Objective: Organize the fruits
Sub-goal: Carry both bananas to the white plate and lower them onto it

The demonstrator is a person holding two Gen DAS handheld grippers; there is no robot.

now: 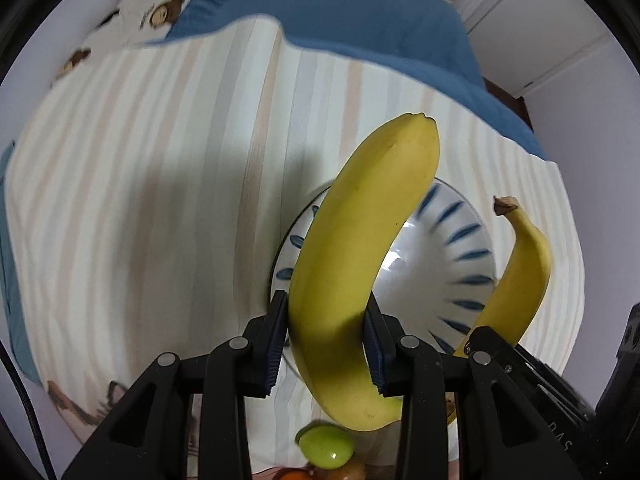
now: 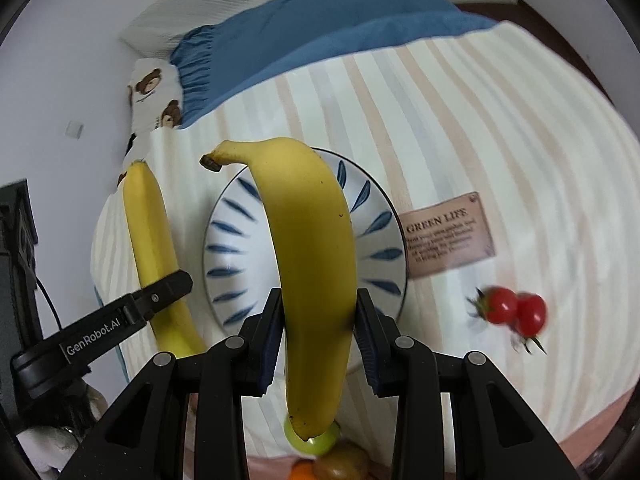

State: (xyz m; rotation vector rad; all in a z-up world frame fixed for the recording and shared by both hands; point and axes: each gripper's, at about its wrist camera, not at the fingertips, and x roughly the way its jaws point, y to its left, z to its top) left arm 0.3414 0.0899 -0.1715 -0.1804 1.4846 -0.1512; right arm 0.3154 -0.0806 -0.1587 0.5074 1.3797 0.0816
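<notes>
tomatoes [image 2: 514, 312] beside bowl [image 2: 372, 216] | label [image 2: 448, 234] | both grippers hold bananas

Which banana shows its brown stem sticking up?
The banana in the right tongs: that banana points its brown stem up. The left tongs' banana shows a stemless rounded end up.

The left tool [image 1: 326, 344] grips a banana [image 1: 360, 264] above a blue-patterned bowl [image 1: 452, 256] on the striped bedspread [image 1: 160, 200].

Bowl [image 2: 372, 232] partly hidden by banana [image 2: 312, 264]; tomatoes [image 2: 516, 312] blurred.
</notes>
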